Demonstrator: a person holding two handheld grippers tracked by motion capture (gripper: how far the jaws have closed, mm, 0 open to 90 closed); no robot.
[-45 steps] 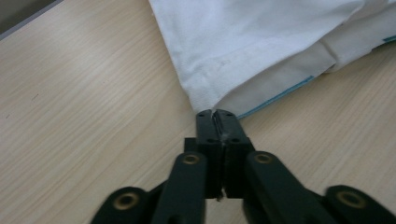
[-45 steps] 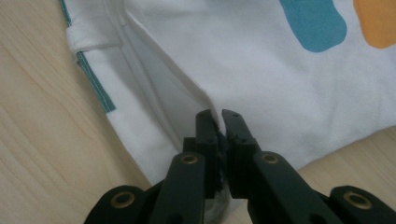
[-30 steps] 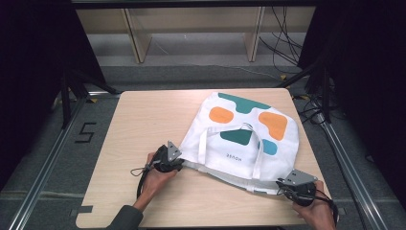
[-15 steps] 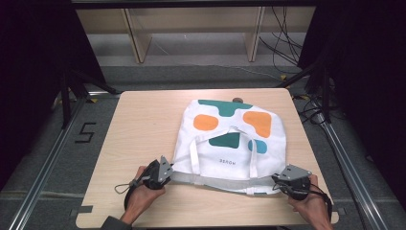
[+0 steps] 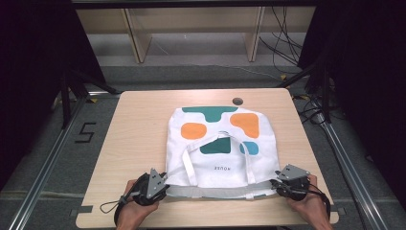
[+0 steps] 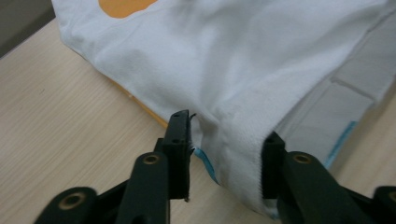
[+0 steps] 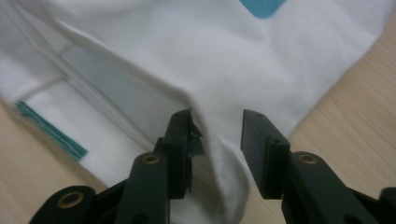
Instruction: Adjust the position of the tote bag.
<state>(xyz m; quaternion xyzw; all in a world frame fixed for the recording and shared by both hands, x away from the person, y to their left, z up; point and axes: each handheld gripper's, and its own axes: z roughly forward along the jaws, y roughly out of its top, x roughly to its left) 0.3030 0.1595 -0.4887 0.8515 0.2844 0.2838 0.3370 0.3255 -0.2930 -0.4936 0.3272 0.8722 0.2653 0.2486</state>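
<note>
A white tote bag point(image 5: 218, 175) with orange, teal and blue patches lies flat on the wooden table point(image 5: 139, 124), its handles point(image 5: 190, 165) folded onto it and its mouth edge toward me. My left gripper point(image 5: 165, 190) is at the bag's near left corner. In the left gripper view the jaws of that gripper point(image 6: 226, 144) stand apart around the bunched hem of the bag point(image 6: 243, 84). My right gripper point(image 5: 275, 184) is at the near right corner. There its jaws point(image 7: 215, 126) are also apart, with a fold of the bag point(image 7: 224, 74) rising between them.
The bag's near edge lies close to the table's front edge point(image 5: 206, 218). A small dark round hole point(image 5: 236, 101) sits in the table just beyond the bag. Bare wood lies left and right of the bag. Shelving and cables stand beyond the table.
Both grippers pulled the bag toward me and squared it up over the last second. Both hands have ended near the front edge, and the jaws now stand apart.
</note>
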